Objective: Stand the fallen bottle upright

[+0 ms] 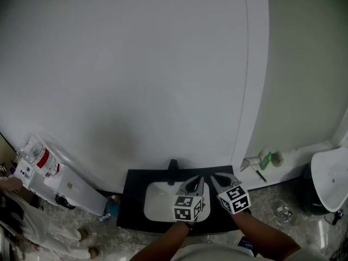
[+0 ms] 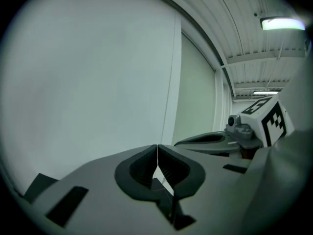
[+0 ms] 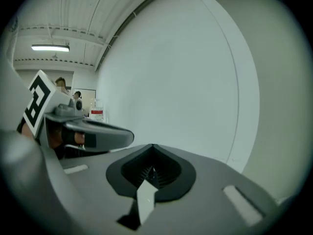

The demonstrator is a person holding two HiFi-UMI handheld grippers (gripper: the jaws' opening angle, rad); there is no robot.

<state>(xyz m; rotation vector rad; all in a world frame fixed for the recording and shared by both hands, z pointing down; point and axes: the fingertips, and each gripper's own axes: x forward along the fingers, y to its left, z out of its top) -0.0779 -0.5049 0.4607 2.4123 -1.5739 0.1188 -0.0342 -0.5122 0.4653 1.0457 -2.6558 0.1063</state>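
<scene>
My left gripper [image 1: 198, 181] and right gripper [image 1: 215, 179] are held side by side above a white sink [image 1: 154, 201] set in a black counter [image 1: 133, 197]. Both point almost level at a plain white wall. The left gripper [image 2: 157, 149] has its jaws closed edge to edge with nothing between them. The right gripper [image 3: 152, 148] is likewise shut and empty. Each gripper view shows the other gripper beside it, the right gripper [image 2: 215, 140] and the left gripper [image 3: 100, 132]. No fallen bottle can be made out on the counter. A small green bottle-like thing [image 1: 266, 160] lies on a white ledge to the right.
A black faucet [image 1: 173, 169] stands at the back of the sink. A water dispenser [image 1: 60, 185] with a clear bottle [image 1: 37, 153] stands at the left, with a person in white [image 1: 32, 230] beside it. Another white basin [image 1: 331, 178] sits at the far right.
</scene>
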